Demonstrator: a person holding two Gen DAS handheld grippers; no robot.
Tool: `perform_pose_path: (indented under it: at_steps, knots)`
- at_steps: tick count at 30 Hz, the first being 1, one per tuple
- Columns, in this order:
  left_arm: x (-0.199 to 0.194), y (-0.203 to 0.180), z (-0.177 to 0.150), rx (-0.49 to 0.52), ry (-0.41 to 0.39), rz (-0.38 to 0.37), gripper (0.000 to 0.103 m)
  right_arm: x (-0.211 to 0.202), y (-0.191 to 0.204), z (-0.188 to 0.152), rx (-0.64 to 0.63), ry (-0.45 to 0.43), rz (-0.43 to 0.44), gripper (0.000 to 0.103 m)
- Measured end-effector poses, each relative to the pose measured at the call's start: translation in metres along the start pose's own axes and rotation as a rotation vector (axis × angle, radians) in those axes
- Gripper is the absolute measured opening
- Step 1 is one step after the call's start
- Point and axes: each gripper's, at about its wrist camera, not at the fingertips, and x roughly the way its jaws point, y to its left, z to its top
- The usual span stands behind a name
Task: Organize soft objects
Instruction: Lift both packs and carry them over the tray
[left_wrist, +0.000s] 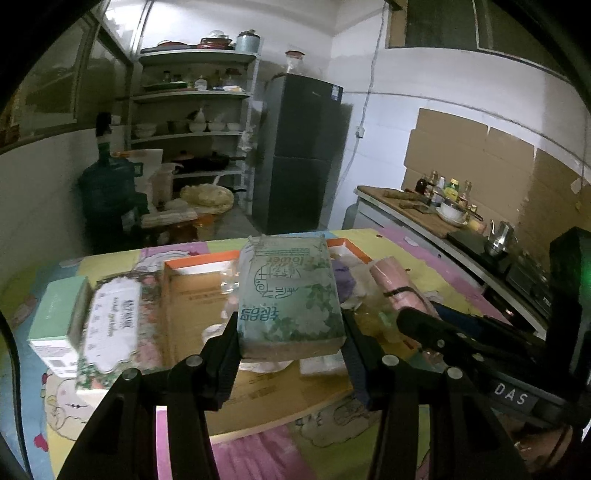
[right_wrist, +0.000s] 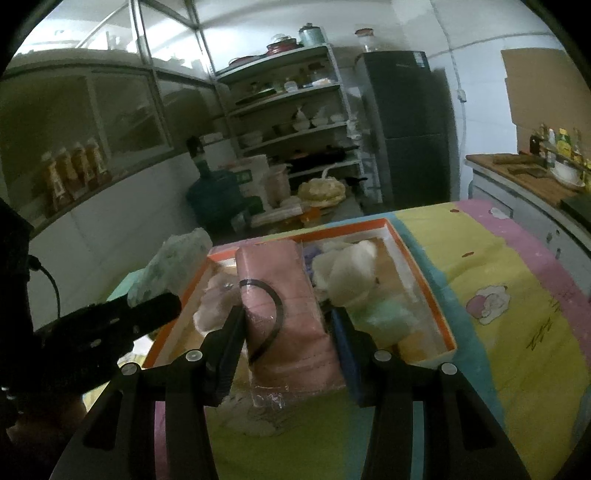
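Note:
My left gripper (left_wrist: 290, 332) is shut on a green tissue pack (left_wrist: 290, 295) with leaf print, held above the orange-rimmed cardboard box (left_wrist: 192, 295). My right gripper (right_wrist: 286, 328) is shut on a pink plastic-wrapped pack (right_wrist: 284, 306) with a black band around it, held over the same box (right_wrist: 424, 295). In the right wrist view the box holds white fluffy stuff (right_wrist: 347, 273), a pale green pack (right_wrist: 384, 317) and a purple item (right_wrist: 312, 254). The green pack (right_wrist: 177, 266) and left gripper show at the left of that view. The pink pack (left_wrist: 399, 291) shows at the right of the left wrist view.
A floral wipes pack (left_wrist: 110, 325) and a mint green box (left_wrist: 55, 321) lie left of the cardboard box on the cartoon-print tablecloth (right_wrist: 517, 314). Beyond the table stand shelves (left_wrist: 192, 122), a fridge (left_wrist: 303, 155), a water jug (left_wrist: 107, 184) and a counter (left_wrist: 424, 214) with bottles.

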Motion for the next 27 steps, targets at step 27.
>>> perform_pose_path:
  at_steps: [27]
  knots:
    - [0.070, -0.029, -0.004, 0.040, 0.104, 0.003, 0.051, 0.049, -0.046, 0.013, 0.044, 0.030, -0.042, 0.049]
